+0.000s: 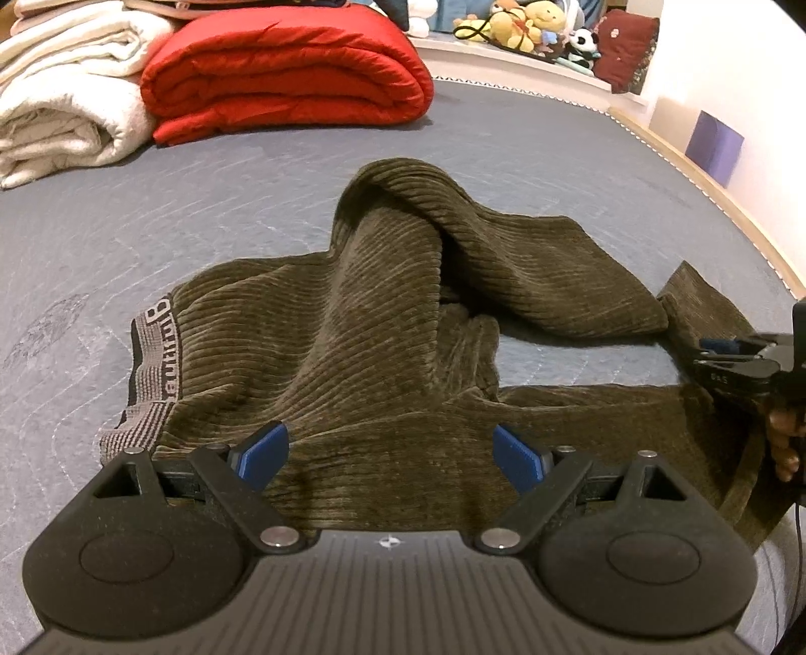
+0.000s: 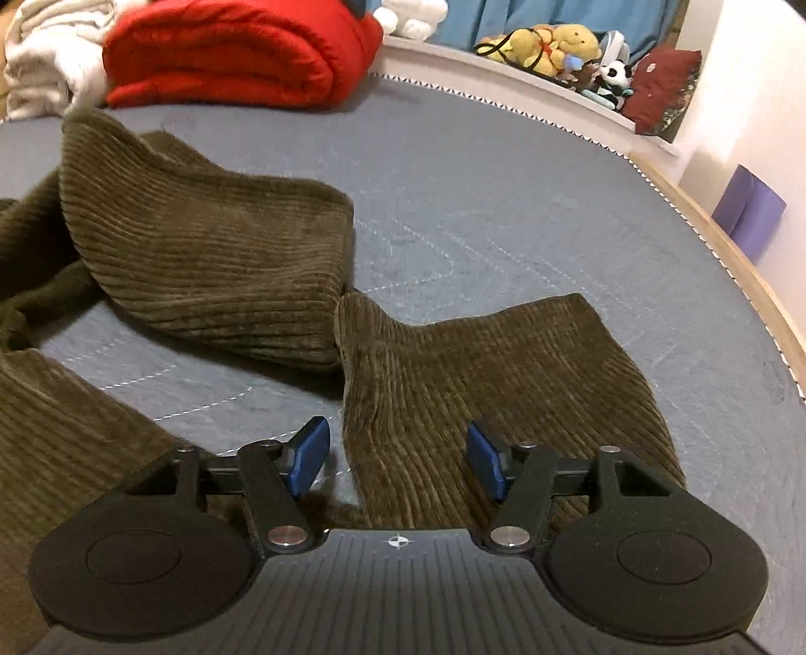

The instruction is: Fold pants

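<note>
Olive-brown corduroy pants (image 1: 383,322) lie crumpled on the grey mattress (image 1: 201,201), with the lettered grey waistband (image 1: 146,363) at the left. One leg is bunched up in a hump, the other runs right. My left gripper (image 1: 392,456) is open just above the pants near the waistband. My right gripper (image 2: 398,461) is open over the end of a pant leg (image 2: 493,373); it also shows at the right edge of the left wrist view (image 1: 740,355). The second leg (image 2: 211,252) lies folded over to the left.
A folded red quilt (image 1: 287,75) and cream blankets (image 1: 65,101) sit at the mattress's far left. Stuffed toys (image 1: 534,25) line a ledge behind. The mattress's wooden edge (image 2: 745,272) curves along the right, with a purple box (image 2: 750,206) beyond it.
</note>
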`<move>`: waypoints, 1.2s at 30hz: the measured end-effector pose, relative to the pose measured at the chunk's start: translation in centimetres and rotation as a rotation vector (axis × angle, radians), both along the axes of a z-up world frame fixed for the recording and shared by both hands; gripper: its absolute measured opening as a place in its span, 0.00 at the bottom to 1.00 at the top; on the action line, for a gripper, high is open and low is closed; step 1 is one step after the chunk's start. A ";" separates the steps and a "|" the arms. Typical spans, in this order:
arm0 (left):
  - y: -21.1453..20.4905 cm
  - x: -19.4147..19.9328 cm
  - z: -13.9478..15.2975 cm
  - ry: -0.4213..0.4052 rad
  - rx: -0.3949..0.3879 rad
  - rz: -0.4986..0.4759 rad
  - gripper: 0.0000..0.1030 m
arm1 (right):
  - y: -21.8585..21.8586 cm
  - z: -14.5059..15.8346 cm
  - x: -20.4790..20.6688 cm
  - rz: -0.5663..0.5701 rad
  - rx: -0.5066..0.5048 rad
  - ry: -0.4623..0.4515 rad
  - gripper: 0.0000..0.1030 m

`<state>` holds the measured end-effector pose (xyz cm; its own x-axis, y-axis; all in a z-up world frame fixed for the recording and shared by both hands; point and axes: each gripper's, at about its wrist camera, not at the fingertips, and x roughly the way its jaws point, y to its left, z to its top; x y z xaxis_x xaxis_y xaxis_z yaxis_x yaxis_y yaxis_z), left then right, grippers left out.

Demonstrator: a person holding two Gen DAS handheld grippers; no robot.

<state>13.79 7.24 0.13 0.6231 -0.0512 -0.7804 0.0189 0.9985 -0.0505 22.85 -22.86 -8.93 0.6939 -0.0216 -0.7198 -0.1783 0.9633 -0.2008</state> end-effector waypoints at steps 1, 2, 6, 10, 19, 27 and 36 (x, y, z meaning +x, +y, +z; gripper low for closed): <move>0.0 0.1 0.0 0.001 -0.003 0.002 0.89 | -0.1 -0.1 0.3 -0.001 0.010 0.013 0.22; 0.0 0.0 0.0 0.001 -0.005 0.002 0.89 | -0.2 -0.4 0.3 -0.003 0.018 0.018 0.09; -0.6 -0.1 0.0 -0.003 -0.006 -0.016 0.89 | -1.8 1.3 -1.0 -0.050 0.020 -0.067 0.08; -1.2 -0.3 0.2 -0.011 -0.013 -0.031 0.89 | -7.1 6.4 -4.0 -0.182 0.145 -0.209 0.07; -3.2 -0.9 1.0 -0.027 -0.029 -0.065 0.89 | -25.6 10.8 -16.6 -0.743 0.308 -0.393 0.07; -5.5 -1.4 1.0 -0.032 -0.023 -0.109 0.89 | -36.7 0.2 -21.5 -1.206 0.563 0.049 0.14; -0.1 -1.1 2.1 -0.046 -0.084 0.009 0.89 | -33.5 5.7 -21.3 -1.179 0.482 -0.251 0.39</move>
